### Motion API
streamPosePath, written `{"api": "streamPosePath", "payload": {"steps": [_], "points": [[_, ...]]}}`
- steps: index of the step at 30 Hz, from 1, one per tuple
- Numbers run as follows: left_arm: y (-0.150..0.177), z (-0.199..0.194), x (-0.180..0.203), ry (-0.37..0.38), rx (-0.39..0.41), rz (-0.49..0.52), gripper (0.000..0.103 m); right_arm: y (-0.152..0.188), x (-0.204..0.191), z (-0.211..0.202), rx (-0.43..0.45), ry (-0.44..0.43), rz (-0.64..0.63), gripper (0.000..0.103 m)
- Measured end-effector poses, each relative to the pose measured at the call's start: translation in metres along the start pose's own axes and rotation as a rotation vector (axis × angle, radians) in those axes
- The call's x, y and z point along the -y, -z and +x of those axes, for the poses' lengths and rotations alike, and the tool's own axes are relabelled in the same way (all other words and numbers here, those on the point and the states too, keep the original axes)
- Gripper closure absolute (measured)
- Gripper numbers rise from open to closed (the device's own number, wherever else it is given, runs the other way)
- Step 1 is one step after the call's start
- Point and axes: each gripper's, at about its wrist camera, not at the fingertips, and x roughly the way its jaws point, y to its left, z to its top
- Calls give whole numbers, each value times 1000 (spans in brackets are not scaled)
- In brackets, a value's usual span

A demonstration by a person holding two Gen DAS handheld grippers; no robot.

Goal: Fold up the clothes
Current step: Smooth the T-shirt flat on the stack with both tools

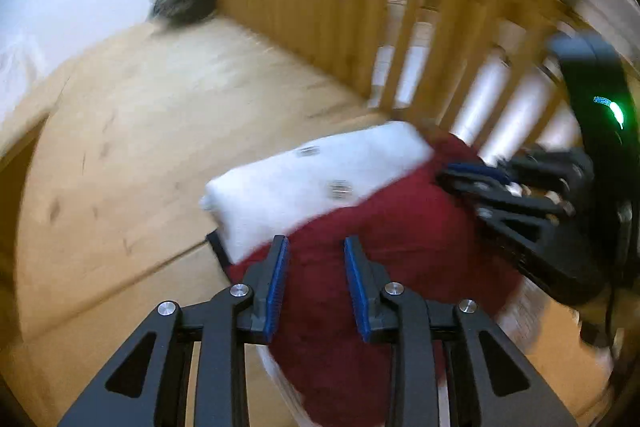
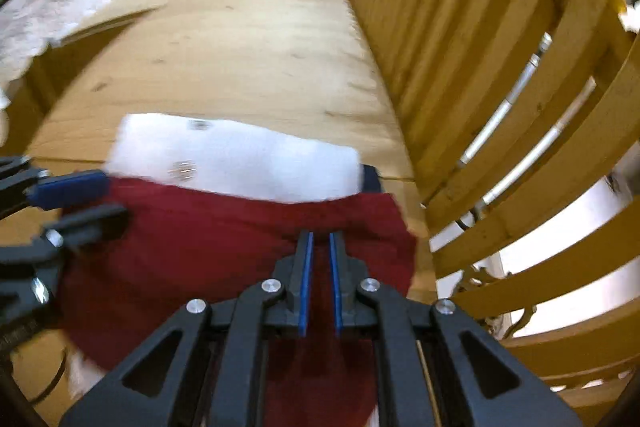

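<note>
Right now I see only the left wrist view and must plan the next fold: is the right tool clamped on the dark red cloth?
Observer: Its own view shows the right tool over the dark red cloth, jaws nearly together with a narrow gap. I cannot confirm a grip.
Operator: Anything beyond the white folded cloth?
Observer: Pale lacy fabric lies at the wooden table's far corner.

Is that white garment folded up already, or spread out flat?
Folded. The white garment lies as a compact, thick rectangle with straight edges on the wooden table, partly overlapping the red cloth.
</note>
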Motion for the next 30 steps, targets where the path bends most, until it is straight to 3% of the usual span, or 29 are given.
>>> {"api": "streamPosePath", "payload": {"steps": [2, 5, 9, 13, 16, 19, 25, 28, 30], "points": [[2, 4, -11, 8, 2, -41, 72, -1, 2, 5, -8, -6, 10, 94], [5, -7, -11, 0, 12, -15, 72, -3, 9, -3, -1, -26, 29, 94], [14, -45, 0, -4, 44, 62, 75, 5, 18, -41, 61, -34, 29, 94], [35, -61, 27, 26, 16, 156, 74, 14, 17, -43, 40, -38, 10, 94], [43, -35, 32, -26, -38, 199, 72, 20, 16, -44, 25, -41, -5, 93], [50, -21, 17, 10, -63, 129, 72, 27, 15, -45, 10, -44, -19, 93], [37, -56, 25, 3, 40, 178, 74, 48, 16, -56, -21, -84, -40, 93], [34, -42, 28, -22, 13, 199, 72, 66, 16, -64, -41, -119, -50, 93], [35, -25, 27, -66, -33, 194, 72, 75, 9, -46, -79, -71, -90, 93]]}}
